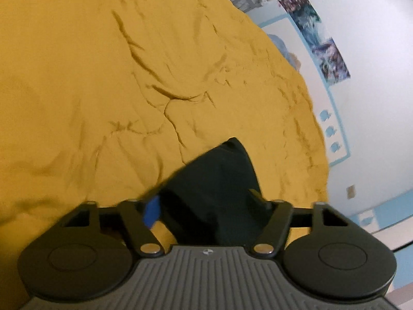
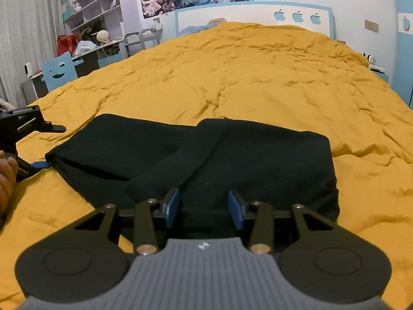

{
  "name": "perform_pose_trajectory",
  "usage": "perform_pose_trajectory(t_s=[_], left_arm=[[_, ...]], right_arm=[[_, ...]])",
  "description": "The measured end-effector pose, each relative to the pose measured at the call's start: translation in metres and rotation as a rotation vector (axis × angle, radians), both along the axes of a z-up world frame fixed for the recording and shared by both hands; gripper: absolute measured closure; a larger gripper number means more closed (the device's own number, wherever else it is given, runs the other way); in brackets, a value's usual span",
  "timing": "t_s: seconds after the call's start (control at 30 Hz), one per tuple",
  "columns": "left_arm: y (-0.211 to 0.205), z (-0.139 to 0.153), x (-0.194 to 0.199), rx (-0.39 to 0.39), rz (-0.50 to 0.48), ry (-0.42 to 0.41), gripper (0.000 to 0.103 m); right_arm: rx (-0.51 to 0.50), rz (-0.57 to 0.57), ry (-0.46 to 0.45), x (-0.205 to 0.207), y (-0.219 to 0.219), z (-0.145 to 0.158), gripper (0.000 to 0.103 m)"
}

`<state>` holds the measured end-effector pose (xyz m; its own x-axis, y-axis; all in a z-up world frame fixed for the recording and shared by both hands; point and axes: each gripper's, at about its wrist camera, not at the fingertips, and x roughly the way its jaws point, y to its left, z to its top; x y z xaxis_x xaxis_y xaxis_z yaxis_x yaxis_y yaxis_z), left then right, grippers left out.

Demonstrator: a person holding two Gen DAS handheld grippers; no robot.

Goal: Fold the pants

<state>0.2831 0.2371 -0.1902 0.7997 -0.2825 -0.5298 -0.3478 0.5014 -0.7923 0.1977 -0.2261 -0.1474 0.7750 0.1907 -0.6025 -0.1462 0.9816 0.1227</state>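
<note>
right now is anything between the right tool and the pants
Nothing visible. The right tool stands open with the black pants directly between its blue fingers, on the yellow bedspread. The left tool is off at their far end.

Black pants (image 2: 206,160), folded over, lying flat on bedspread (image 2: 258,77)

two wrist cameras, low over the bed

both look along their fingers, close above the black pants (image 2: 206,160) on the yellow duvet (image 1: 103,77), which both views share.
</note>
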Motion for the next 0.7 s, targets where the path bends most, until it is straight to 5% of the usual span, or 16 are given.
perform_pose_trajectory(t_s=[0.1,0.17,0.43,0.7], left_arm=[[0.003,-0.011,0.001,-0.044,0.034,0.053,0.082],[0.008,-0.017,0.001,-0.091,0.052,0.055,0.092],[-0.025,0.030,-0.001,0.089,0.038,-0.076,0.094],[-0.134,0.110,-0.003,0.473,-0.205,-0.349,0.095]], right_arm=[[0.017,-0.001,0.003,-0.001,-0.004,0.000,0.062],[0.021,0.000,0.002,-0.002,-0.005,0.001,0.062],[0.062,-0.019,-0.010,-0.014,-0.015,0.008,0.062],[0.137,-0.093,-0.041,-0.044,-0.052,0.023,0.062]])
